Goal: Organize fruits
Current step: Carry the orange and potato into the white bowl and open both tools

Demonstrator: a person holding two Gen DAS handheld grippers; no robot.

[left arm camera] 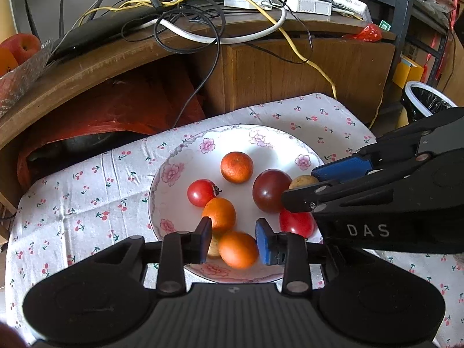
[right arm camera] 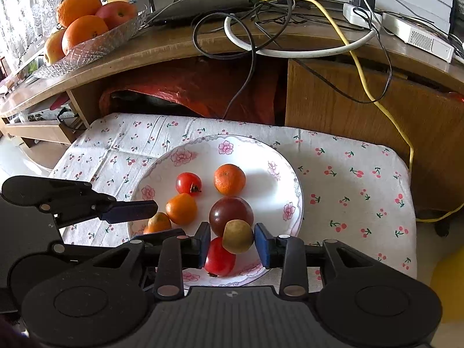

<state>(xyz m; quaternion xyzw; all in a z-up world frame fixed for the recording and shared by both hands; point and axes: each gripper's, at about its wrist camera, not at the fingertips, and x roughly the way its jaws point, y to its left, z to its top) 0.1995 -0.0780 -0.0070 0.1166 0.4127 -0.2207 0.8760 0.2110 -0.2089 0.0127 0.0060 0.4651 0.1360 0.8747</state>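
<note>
A flowered white plate (left arm camera: pixel 179 156) (right arm camera: pixel 261 156) sits on a cherry-print cloth and holds several small fruits. My left gripper (left arm camera: pixel 234 240) hangs over the plate's near rim, jaws partly apart around an orange (left arm camera: pixel 237 249); a pale fruit shows in the slit by the left pad. It also appears as the left gripper (right arm camera: pixel 145 221) in the right wrist view. My right gripper (right arm camera: pixel 232 245) brackets a yellow-brown fruit (right arm camera: pixel 237 236) (left arm camera: pixel 303 181), which touches the right pad, with a gap at the left pad. A dark tomato (right arm camera: pixel 230 213) and a red tomato (right arm camera: pixel 217 258) lie just behind and below it.
Other tomatoes and oranges lie mid-plate (left arm camera: pixel 236 166). Behind stands a wooden desk (right arm camera: pixel 174 46) with tangled cables and a glass bowl of oranges and apples (right arm camera: pixel 87 29). A lined bin (left arm camera: pixel 426 101) stands at the right. Bare cloth (right arm camera: pixel 362 197) lies right of the plate.
</note>
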